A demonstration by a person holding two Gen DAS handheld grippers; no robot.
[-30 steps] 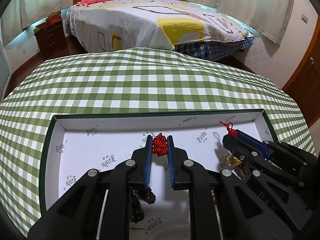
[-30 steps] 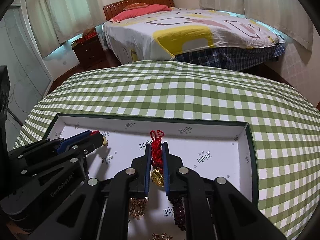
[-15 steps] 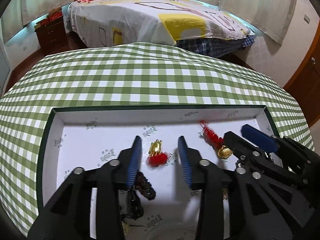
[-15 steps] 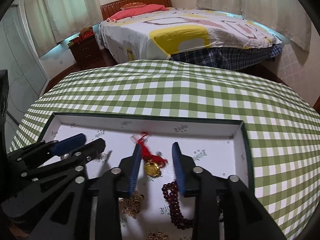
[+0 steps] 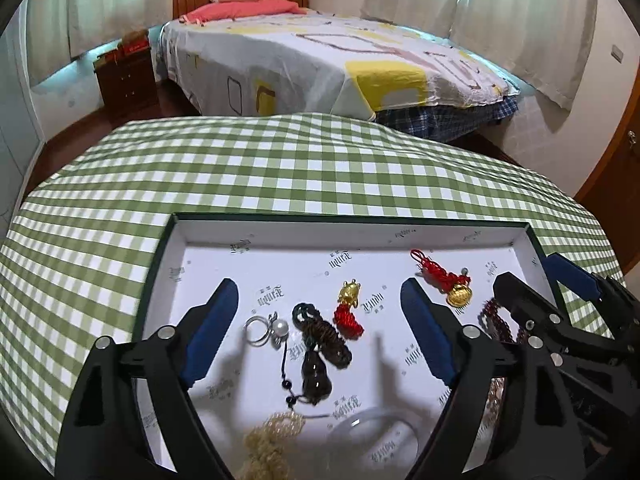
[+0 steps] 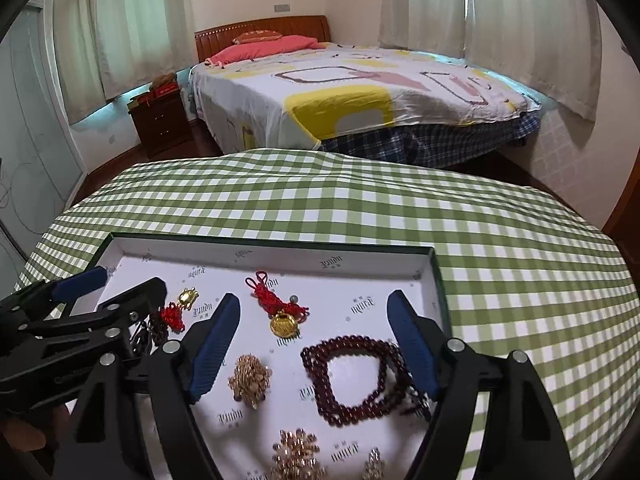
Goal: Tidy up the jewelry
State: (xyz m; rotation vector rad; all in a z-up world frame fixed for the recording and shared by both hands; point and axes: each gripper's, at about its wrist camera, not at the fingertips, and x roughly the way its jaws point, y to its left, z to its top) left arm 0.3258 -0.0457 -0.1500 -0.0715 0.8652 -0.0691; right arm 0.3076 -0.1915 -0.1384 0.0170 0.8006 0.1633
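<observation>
**A:** Where did the jewelry sit?

**B:** All of it lay inside the shallow white-lined tray with the dark green rim, which rested on the green checked tablecloth. From the left wrist view, the gold turtle charm with its red knot lay near the tray's middle, between the two blue pads but touching neither.

**A:** So the left gripper had nothing?

**B:** Nothing. The left gripper had its jaws spread wide and opening further, empty. Just at 9 o'clock from the turtle lay a dark brown knotted pendant, and beyond that, again at 9 o'clock, a silver ring with a pearl.

**A:** And the right one?

**B:** The right gripper was likewise wide and opening, gripping nothing. The gold coin charm on a red knotted cord lay flat on the tray just ahead of its pads. At 5 o'clock from the coin sat the dark red bead bracelet, running under the right-hand finger. A gold cluster piece lay at 7 o'clock from the coin.

**A:** Were the two charms close?

**B:** Apart; the coin charm was at 3 o'clock from the turtle in the left view.
</observation>
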